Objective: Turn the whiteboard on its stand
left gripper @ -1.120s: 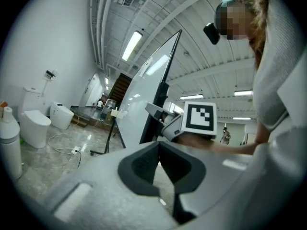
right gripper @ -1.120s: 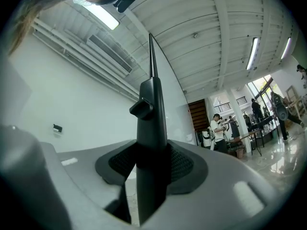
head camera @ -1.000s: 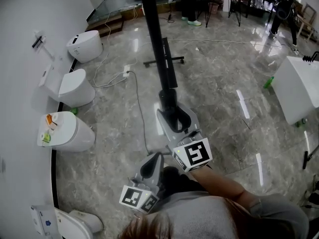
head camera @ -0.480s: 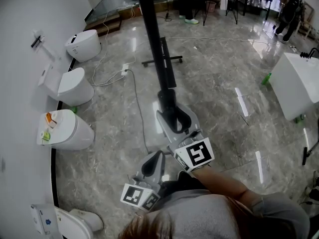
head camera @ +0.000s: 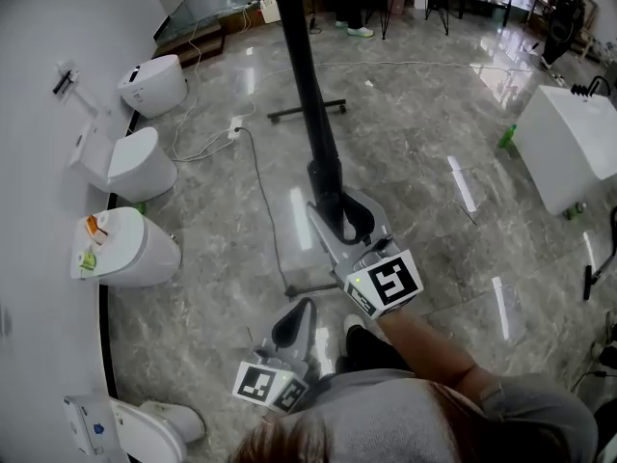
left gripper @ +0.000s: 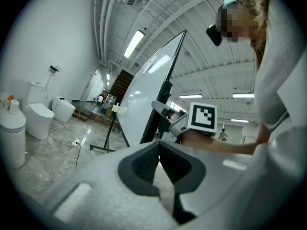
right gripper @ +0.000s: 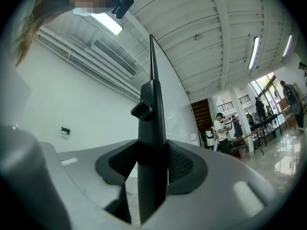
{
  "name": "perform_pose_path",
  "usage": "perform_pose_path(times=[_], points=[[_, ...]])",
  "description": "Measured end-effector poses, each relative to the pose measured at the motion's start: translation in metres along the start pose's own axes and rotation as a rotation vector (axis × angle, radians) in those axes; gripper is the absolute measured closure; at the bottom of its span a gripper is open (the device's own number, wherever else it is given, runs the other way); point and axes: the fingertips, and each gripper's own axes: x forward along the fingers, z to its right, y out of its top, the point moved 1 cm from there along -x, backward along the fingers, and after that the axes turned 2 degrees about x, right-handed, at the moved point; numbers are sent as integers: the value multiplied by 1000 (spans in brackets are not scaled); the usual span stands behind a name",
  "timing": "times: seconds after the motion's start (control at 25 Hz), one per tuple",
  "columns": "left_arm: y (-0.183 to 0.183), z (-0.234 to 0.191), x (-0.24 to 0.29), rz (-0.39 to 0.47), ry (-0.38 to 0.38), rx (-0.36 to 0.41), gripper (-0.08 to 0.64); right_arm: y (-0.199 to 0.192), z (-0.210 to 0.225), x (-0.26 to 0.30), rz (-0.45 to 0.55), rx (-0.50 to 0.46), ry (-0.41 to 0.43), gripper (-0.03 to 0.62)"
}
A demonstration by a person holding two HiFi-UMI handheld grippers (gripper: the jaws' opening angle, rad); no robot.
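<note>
The whiteboard [head camera: 307, 75] shows edge-on from above as a long black frame bar; its wheeled stand foot [head camera: 308, 112] rests on the floor. My right gripper [head camera: 339, 222] clamps the bar's lower end, its jaws closing on it. In the right gripper view the black frame [right gripper: 152, 109] runs up between the pads of the right gripper [right gripper: 152, 162]. The left gripper [head camera: 294, 316] hangs low near my body, shut and empty. In the left gripper view the white board face [left gripper: 144, 99] stands tilted, the right gripper [left gripper: 165, 114] is on its edge, and the left gripper [left gripper: 158, 145] is shut.
Three white toilets [head camera: 140, 167] line the left wall. A cable [head camera: 265, 201] with a plug strip lies on the marble floor. A white block [head camera: 574, 152] and a green bottle [head camera: 507, 138] stand at the right. People [head camera: 564, 3] and tables are at the back.
The right gripper, still on the frame, has drifted slightly toward me and to the right. The left gripper has barely moved.
</note>
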Motion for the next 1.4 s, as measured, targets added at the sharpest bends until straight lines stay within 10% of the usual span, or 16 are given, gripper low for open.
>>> perform_pose_path(times=[1.4], points=[[-31, 67, -79, -37, -53, 23, 563, 19, -43, -79, -40, 1, -3, 420]])
